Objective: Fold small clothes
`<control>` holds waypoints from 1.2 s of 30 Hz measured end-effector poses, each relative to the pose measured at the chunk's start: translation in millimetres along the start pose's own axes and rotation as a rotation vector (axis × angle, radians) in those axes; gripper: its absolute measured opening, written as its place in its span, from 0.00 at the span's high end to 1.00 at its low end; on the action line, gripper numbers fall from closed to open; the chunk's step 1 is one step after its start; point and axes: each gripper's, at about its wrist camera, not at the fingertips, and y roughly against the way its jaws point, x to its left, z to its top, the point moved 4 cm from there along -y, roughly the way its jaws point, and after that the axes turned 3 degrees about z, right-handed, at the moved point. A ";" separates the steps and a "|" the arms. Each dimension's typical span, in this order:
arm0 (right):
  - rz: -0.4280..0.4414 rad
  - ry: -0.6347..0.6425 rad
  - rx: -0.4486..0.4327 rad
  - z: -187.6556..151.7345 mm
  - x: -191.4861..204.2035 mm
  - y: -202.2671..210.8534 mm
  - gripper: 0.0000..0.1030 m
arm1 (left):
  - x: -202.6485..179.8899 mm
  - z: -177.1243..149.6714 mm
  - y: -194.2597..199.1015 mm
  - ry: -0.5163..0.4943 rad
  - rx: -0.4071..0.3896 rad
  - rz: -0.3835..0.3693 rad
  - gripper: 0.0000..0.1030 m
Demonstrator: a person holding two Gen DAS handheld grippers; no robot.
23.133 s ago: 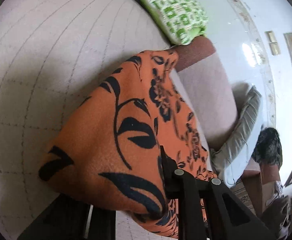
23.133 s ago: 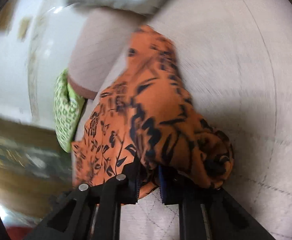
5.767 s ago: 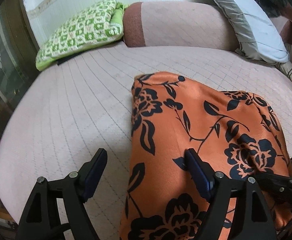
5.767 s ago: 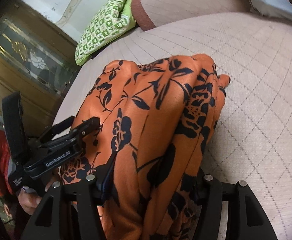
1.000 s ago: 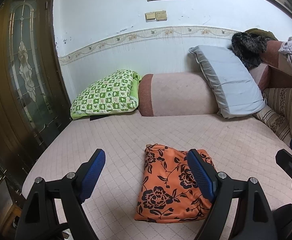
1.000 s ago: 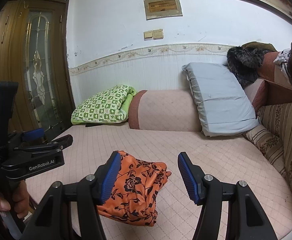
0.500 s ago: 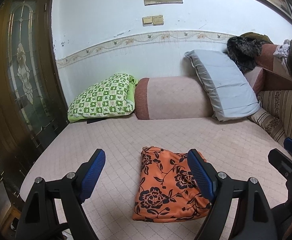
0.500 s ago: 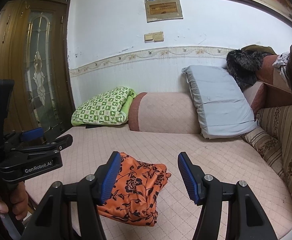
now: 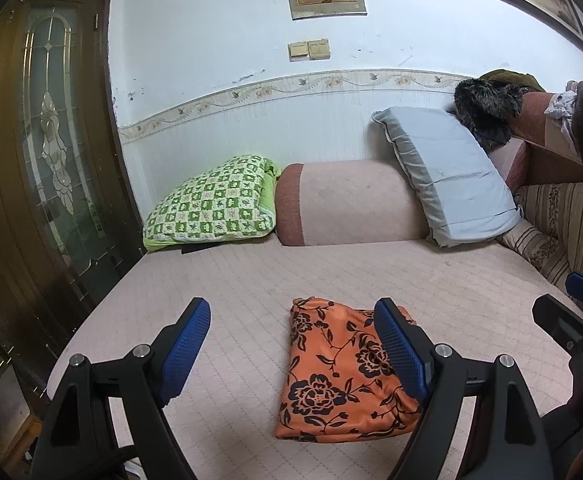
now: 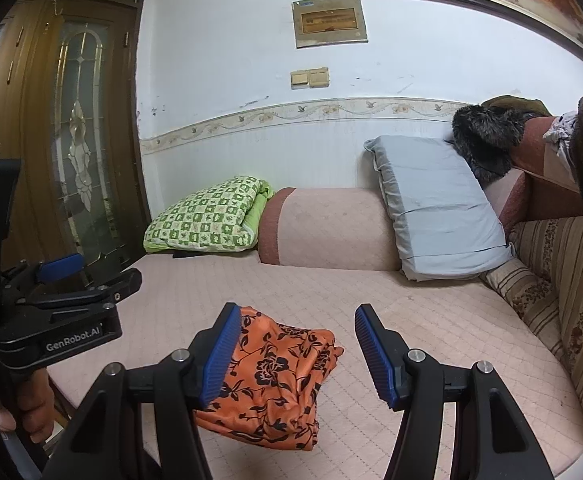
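Both tools released the folded orange cloth (image 9: pixel 343 372).

The folded orange floral cloth (image 9: pixel 343 376) lies on the pink quilted bed (image 9: pixel 251 280). The left gripper (image 9: pixel 295 354) hangs above it, blue fingers (image 9: pixel 185 346) spread apart and empty. Beyond, a green checked pillow (image 9: pixel 215 206) and a grey pillow (image 9: pixel 447 176) rest against the bolster (image 9: pixel 351 204)
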 end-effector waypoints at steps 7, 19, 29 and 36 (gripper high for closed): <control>0.017 0.033 0.022 -5.6 16.8 -3.5 0.39 | 11.7 -2.2 0.6 0.013 0.011 0.022 0.18; 0.028 0.008 0.077 -13.4 11.4 -21.7 0.39 | 10.1 -2.5 -6.5 0.011 0.026 0.015 0.18; 0.029 -0.001 0.068 -11.8 7.4 -23.9 0.39 | 6.4 -2.7 -10.7 0.010 0.032 0.013 0.18; 0.028 -0.001 0.058 -10.5 10.0 -24.9 0.39 | 8.4 -4.5 -16.7 0.016 0.041 0.019 0.18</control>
